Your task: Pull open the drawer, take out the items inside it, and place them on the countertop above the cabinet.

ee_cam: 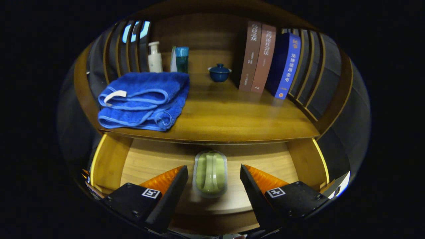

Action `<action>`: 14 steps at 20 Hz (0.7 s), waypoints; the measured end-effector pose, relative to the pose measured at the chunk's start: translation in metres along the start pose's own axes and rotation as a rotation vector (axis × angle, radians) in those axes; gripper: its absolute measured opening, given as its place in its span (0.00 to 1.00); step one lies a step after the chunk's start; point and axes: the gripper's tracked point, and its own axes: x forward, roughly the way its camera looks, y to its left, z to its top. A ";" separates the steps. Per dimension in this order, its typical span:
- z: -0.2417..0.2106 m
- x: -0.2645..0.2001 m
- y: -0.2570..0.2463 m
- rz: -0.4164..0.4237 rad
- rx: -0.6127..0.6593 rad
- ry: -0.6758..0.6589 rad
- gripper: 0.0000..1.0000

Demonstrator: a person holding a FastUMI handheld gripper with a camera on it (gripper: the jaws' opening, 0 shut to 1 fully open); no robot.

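While drawer (146,162) stands open | fingers (172,186) apart, flanking green object (210,173), seemingly untouched

We found the drawer (109,162) pulled open beneath the countertop (225,116). A lidded container (210,172) lay inside, between the spread fingers of the gripper (214,182). On the countertop, a folded towel (144,99) lay left, books (269,61) stood right, a lidded cup (219,72) behind.
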 end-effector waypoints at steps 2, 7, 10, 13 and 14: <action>-0.007 0.013 0.000 -0.006 0.014 0.053 1.00; -0.025 0.043 0.000 0.003 0.033 0.154 0.70; -0.030 0.055 0.004 0.030 0.077 0.185 0.54; -0.023 0.056 0.006 0.031 0.035 0.175 0.28; -0.014 0.058 0.003 0.021 0.023 0.164 0.28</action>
